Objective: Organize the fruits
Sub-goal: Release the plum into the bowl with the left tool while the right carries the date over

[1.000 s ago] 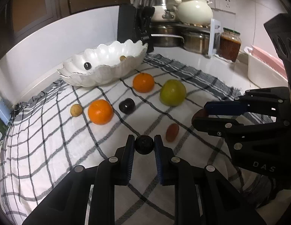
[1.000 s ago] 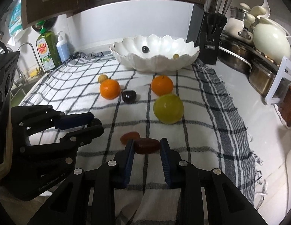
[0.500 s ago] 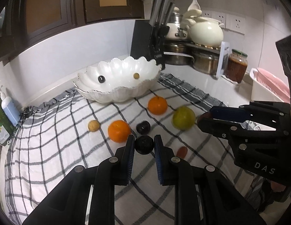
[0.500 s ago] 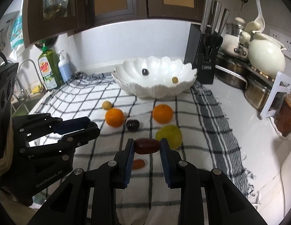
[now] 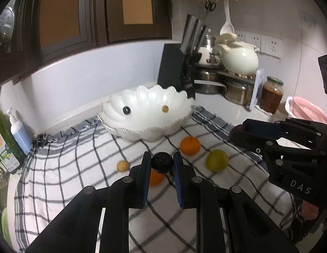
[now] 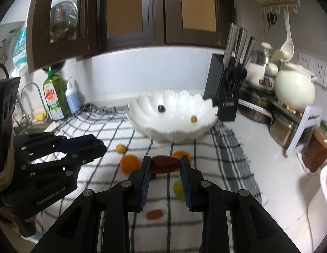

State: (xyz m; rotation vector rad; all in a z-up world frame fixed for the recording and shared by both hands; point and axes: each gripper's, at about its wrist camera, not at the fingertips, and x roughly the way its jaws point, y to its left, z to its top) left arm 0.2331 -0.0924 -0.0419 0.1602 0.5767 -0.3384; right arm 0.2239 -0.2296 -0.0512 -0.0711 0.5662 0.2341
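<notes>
The bowl (image 6: 174,113) looks like glossy white ceramic with a ribbed, scalloped wall, and it stands on a soft woven cloth (image 6: 226,147) in a black-and-white check with a frayed fringe. Both the left claw (image 5: 162,161) and the right claw (image 6: 165,164) are matt black plastic with metal screws and ridged blue pads (image 6: 145,181). The knife block (image 6: 224,97) is matt black with brushed metal handles, the pots (image 5: 239,90) are shiny steel, and the cupboards (image 6: 125,10) are dark, glossy wood.

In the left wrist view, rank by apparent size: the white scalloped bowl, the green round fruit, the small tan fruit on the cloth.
1. White scalloped bowl, by far the largest.
2. Green round fruit.
3. Small tan fruit, smallest.
The two fruits lie similarly far from the camera, so that order is fairly safe.
</notes>
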